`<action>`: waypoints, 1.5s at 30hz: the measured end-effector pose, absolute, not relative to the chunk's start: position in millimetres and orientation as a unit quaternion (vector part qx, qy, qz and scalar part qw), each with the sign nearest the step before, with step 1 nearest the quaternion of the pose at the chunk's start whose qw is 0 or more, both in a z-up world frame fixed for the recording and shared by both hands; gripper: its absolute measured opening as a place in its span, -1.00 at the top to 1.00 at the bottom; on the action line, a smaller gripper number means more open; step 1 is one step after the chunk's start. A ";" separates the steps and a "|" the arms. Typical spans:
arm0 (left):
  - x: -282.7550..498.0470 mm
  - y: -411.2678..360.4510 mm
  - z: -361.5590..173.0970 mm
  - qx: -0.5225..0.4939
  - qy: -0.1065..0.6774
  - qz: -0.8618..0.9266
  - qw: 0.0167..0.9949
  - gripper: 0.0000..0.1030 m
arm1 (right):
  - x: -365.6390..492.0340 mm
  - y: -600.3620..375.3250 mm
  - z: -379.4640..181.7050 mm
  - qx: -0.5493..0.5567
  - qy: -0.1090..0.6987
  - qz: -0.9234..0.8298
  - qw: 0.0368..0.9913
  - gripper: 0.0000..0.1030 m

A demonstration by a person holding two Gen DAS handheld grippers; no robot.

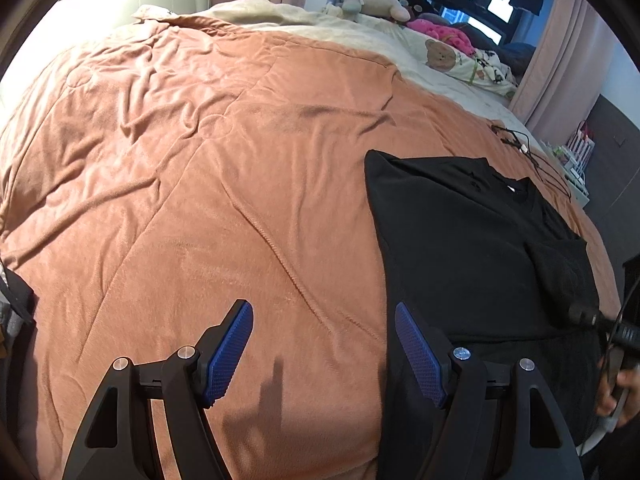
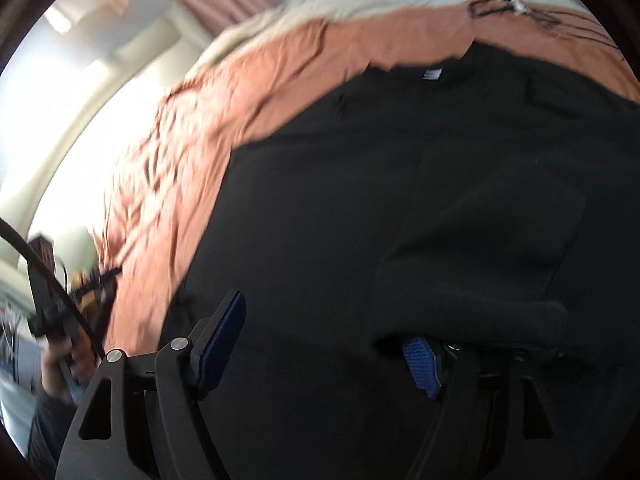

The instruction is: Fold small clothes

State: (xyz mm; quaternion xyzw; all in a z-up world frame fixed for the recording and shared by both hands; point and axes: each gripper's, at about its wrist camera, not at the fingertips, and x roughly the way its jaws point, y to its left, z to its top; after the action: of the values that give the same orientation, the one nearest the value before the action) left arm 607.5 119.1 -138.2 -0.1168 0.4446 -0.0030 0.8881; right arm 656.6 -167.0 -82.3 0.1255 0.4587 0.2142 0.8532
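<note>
A black T-shirt [image 1: 472, 240] lies partly folded on the orange blanket [image 1: 200, 180], its collar toward the far side. It fills the right wrist view [image 2: 360, 180], which is blurred. My left gripper [image 1: 324, 336] is open and empty, above the blanket at the shirt's left edge; its right finger overlaps the shirt. My right gripper [image 2: 328, 344] is open just above the shirt. A fold of black cloth drapes over its right finger [image 2: 420, 364]; its left finger is bare. The right gripper's body shows at the edge of the left wrist view [image 1: 600, 320].
A black cable [image 1: 528, 148] lies on the blanket beyond the shirt's collar. Stuffed toys [image 1: 376, 4] and a pink cloth [image 1: 440, 34] sit at the far end of the bed. A cream sheet [image 1: 320, 28] covers the far side.
</note>
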 end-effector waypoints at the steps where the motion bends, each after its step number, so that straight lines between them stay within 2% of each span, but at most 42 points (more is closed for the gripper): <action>1: 606.5 119.9 -138.7 -0.118 0.445 -0.003 0.888 -0.46 | 654.9 -168.7 -81.8 0.115 0.466 0.216 0.850 -0.41; 8: 598.4 125.5 -141.7 -0.130 0.444 -0.003 0.886 -0.46 | 627.7 -236.8 -59.5 0.116 0.488 0.226 0.835 -0.41; 15: 592.2 123.8 -142.0 -0.142 0.442 -0.013 0.885 -0.46 | 625.3 -337.7 -27.4 0.171 0.439 0.156 0.868 -0.41; 17: 591.4 122.5 -141.9 -0.141 0.443 -0.017 0.885 -0.46 | 635.7 -362.4 -21.1 0.187 0.424 0.132 0.877 -0.29; 18: 591.2 121.9 -142.0 -0.140 0.444 -0.018 0.885 -0.46 | 638.7 -368.9 -21.2 0.192 0.423 0.129 0.876 -0.21; 27: 590.7 122.1 -147.9 -0.142 0.449 -0.024 0.882 -0.46 | 697.1 -421.4 -44.4 0.234 0.452 0.061 0.859 -0.21; 33: 594.3 118.3 -152.4 -0.139 0.453 -0.033 0.880 -0.46 | 730.4 -419.9 -55.6 0.234 0.466 0.062 0.851 -0.21; 35: 595.6 119.2 -153.0 -0.142 0.452 -0.035 0.880 -0.46 | 740.5 -415.9 -53.8 0.235 0.466 0.059 0.851 0.11; 36: 595.8 119.7 -153.0 -0.144 0.452 -0.036 0.880 -0.46 | 746.0 -413.8 -53.2 0.235 0.470 0.062 0.849 0.52; 37: 595.9 120.2 -152.8 -0.146 0.451 -0.036 0.880 -0.46 | 751.4 -408.7 -53.2 0.239 0.473 0.069 0.845 0.76; 45: 592.9 126.9 -151.1 -0.152 0.446 -0.040 0.881 -0.46 | 773.1 -367.0 3.2 0.199 0.441 0.134 0.865 0.83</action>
State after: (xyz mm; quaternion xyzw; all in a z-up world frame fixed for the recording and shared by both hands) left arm 592.9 126.9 -151.1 -0.1523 0.4457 -0.0401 0.8812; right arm 773.1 -367.0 3.2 0.1987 0.4412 0.1343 0.8648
